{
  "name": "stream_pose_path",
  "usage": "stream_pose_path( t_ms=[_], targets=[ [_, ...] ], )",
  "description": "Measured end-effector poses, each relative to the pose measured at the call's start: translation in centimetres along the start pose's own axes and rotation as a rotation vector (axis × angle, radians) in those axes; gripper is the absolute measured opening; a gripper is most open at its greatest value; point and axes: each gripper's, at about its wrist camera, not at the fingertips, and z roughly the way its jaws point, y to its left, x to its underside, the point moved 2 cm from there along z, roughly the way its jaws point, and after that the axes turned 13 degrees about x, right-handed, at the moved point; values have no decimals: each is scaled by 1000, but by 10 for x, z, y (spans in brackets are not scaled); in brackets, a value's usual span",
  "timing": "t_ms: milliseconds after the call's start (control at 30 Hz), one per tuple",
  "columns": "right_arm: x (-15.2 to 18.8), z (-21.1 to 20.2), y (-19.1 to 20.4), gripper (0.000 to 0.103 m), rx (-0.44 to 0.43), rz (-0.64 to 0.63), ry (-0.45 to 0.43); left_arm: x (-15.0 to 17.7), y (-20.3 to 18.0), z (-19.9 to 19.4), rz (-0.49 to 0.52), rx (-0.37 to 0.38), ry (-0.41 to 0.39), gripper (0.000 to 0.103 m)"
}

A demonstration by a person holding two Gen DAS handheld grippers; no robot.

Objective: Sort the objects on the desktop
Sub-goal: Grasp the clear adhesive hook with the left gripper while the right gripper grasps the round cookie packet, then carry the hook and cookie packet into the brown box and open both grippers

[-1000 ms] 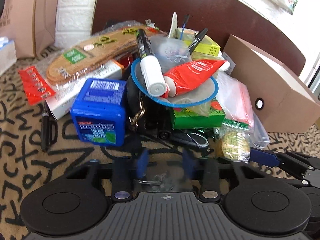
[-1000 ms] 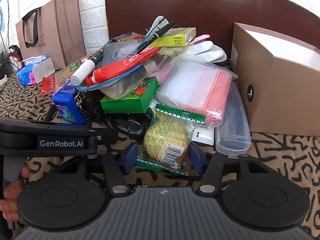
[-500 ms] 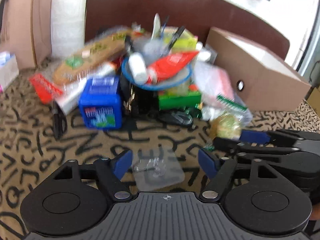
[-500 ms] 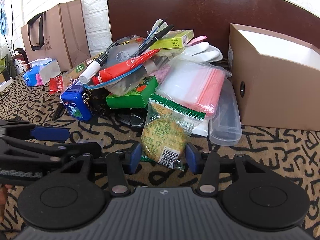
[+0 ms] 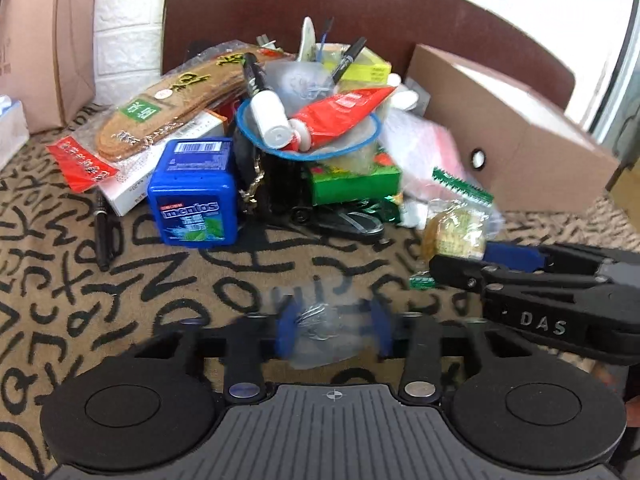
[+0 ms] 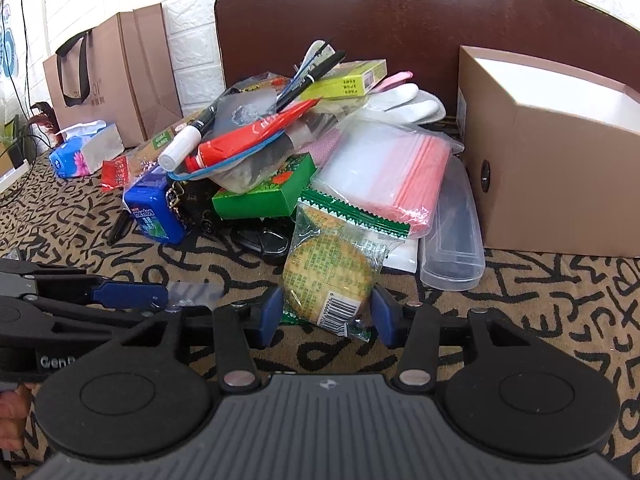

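— Your left hand-held gripper?
— Blurred, fingers either side of a small clear bag low over the bench; I can't tell if you're pinching it.
— Right hand-held gripper?
— Spread around the cracker packet, just before the pile.

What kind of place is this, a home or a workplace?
Probably a home, though it could be a staged room: a patterned tablecloth holds a heap of household items such as toothpaste and shoe insoles, beside a white brick wall.
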Motion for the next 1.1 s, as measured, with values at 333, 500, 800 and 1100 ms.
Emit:
stream_pose_path(
  t_ms=[333,500,800,1100],
  targets=[
    [-2,-11,-8,53,8,22,-16,2,-9,4,47,-27,4,36],
    [2,-11,-11,53,9,35,-1,-3,-10,17,101,-49,13,37],
    [5,-12,-16,53,21,56,8,-10,-9,14,58,-48,-10,11],
    [2,-27,-20,53,12,55,-23,-14,-13,-6,9,2,-52,9]
  ],
)
